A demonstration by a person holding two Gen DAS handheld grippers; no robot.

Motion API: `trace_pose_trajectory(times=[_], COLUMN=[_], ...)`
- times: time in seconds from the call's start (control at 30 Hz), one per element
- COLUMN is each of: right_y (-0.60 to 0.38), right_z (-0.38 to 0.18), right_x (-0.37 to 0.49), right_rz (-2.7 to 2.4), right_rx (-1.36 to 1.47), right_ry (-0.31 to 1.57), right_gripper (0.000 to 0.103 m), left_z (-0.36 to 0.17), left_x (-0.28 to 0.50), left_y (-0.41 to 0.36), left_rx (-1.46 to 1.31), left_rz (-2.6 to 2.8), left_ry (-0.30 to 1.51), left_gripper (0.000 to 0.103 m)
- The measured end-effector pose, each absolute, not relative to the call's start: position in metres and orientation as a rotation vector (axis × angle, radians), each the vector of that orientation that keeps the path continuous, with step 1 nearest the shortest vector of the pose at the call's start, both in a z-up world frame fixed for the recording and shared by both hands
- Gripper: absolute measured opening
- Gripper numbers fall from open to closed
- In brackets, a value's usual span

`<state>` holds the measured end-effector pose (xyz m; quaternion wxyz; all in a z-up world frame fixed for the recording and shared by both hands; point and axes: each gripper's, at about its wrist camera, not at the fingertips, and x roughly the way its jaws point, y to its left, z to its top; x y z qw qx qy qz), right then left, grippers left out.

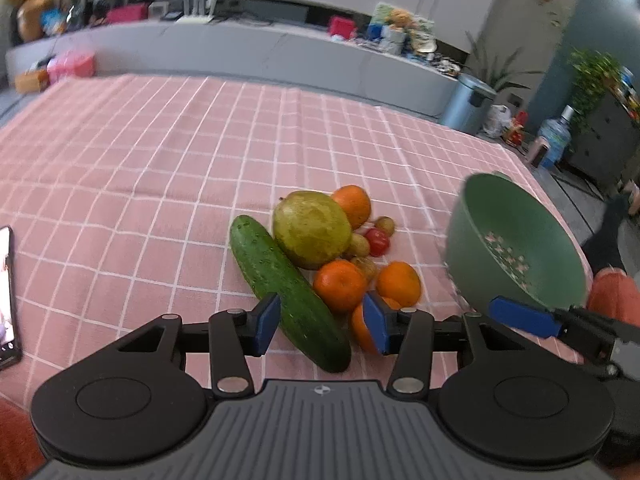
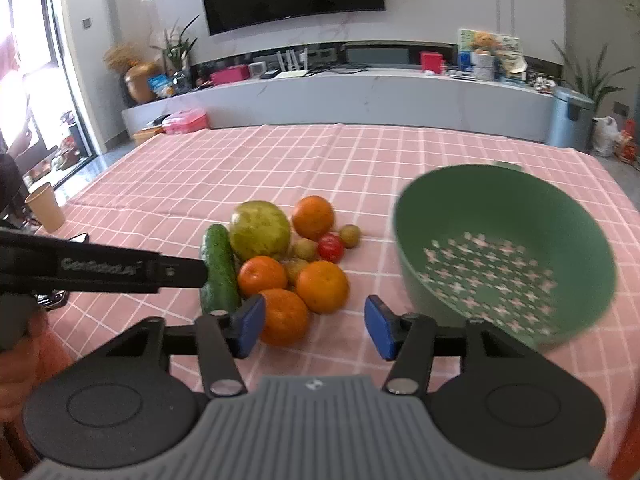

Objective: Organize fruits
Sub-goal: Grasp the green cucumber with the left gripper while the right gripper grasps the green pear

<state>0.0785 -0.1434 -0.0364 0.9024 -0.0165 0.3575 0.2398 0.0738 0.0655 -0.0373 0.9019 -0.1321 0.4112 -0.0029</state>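
A pile of produce lies on the pink checked cloth: a cucumber, a big yellow-green fruit, several oranges, a red tomato and small yellowish fruits. To its right is a green colander bowl, with no fruit in it. My left gripper is open, its pads either side of the cucumber's near end and not squeezing it. My right gripper is open beside the nearest orange, nothing gripped.
A phone lies at the table's left edge and a paper cup stands beyond it. The left gripper's body crosses the right wrist view from the left. Behind the table run a long grey cabinet and a bin.
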Motion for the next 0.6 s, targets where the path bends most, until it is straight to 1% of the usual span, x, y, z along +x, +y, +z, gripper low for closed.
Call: trace_pose_trajectory(times=[0.07,0.17,0.4,0.6], right_y=[-0.137,-0.125,-0.102,-0.09], right_z=[-0.038,-0.04,-0.048,-0.053], right_x=[0.088,0.103,0.135,0.15], right_rz=[0.516,0.545,0.613,0.671], right_rx=[-0.05,-0.084,-0.17,-0.2], right_ry=[0.738,0.734,0.731,0.721], right_gripper=[0.049,0.048,0.049,0.049], left_z=[-0.043,-0.052,-0.066,-0.073], left_x=[0.084,0.1,0.122,0.131], left_y=[0.073,0.085,0.107,0.114], left_rx=[-0.32,-0.383,-0.484,-0.502], left_rz=[0.012,0.01,0.066,0.073], left_ry=[0.873,0.916,0.966,0.992], left_gripper=[0.053,0.051,0.051,0.052])
